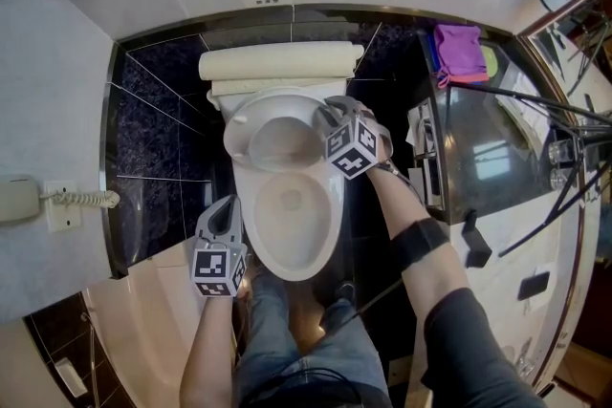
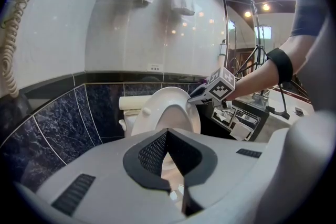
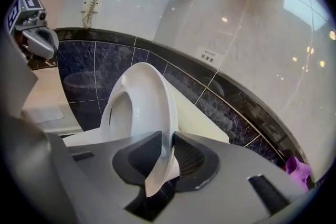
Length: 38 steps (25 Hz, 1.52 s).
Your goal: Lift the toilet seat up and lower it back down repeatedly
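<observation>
The white toilet seat (image 1: pixel 239 137) is tilted up toward the tank (image 1: pixel 277 62), partway raised over the bowl (image 1: pixel 292 239). My right gripper (image 1: pixel 325 115) is shut on the seat's right rim. In the right gripper view the thin seat edge (image 3: pixel 142 107) runs between the two dark pads of this gripper (image 3: pixel 167 157), which press on it from both sides. My left gripper (image 1: pixel 222 205) hovers by the bowl's front left with nothing in it. Its pads (image 2: pixel 152 152) meet at the top, shut, and beyond them stand the raised seat (image 2: pixel 168 107) and the right gripper (image 2: pixel 195 96).
A vanity counter (image 1: pixel 488 139) with a purple cloth (image 1: pixel 459 48) stands right of the toilet, with tripod legs (image 1: pixel 535 100) across it. A wall phone (image 1: pixel 19 199) and a tub edge (image 1: pixel 143 301) lie to the left. Dark tiled wall is behind the tank. The person's legs (image 1: pixel 287 339) stand in front.
</observation>
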Available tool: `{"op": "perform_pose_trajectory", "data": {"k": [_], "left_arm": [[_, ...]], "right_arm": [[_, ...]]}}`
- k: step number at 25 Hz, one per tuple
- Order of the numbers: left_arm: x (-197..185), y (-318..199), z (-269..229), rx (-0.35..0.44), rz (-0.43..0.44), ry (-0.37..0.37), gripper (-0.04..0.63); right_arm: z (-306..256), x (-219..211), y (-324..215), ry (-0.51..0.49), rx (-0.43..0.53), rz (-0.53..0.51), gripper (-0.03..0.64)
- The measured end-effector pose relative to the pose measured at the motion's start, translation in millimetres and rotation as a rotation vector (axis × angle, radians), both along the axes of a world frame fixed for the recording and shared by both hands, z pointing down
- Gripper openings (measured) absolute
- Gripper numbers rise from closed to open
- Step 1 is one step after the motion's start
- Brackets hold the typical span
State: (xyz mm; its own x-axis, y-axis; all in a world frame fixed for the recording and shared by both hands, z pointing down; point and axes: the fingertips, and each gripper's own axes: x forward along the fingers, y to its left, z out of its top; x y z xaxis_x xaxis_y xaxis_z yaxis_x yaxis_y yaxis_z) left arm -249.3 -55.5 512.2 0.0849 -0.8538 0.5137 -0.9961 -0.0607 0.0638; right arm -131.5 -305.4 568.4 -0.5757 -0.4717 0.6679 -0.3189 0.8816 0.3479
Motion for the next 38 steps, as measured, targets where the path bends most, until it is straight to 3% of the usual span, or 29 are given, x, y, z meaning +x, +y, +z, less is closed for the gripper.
{"op": "perform_pose_trajectory", "data": {"k": [13,25,38], "left_arm": [[29.9,28.7,31.8,-0.068,0.01,0.024,0.0],[61.2,49.8,60.2,-0.121,-0.001,0.045,0.0],[91.4,60.8,75.5,-0.13,0.004,0.05,0.0]], "right_arm": [[-11.3,14.4,40.7,0.023,0.043,-0.046,0.089],[-17.9,43.5,120.4,0.065,0.157,-0.121,0.087],[6.6,78.4,220.0,0.101,0.16,-0.214,0.084]]}}
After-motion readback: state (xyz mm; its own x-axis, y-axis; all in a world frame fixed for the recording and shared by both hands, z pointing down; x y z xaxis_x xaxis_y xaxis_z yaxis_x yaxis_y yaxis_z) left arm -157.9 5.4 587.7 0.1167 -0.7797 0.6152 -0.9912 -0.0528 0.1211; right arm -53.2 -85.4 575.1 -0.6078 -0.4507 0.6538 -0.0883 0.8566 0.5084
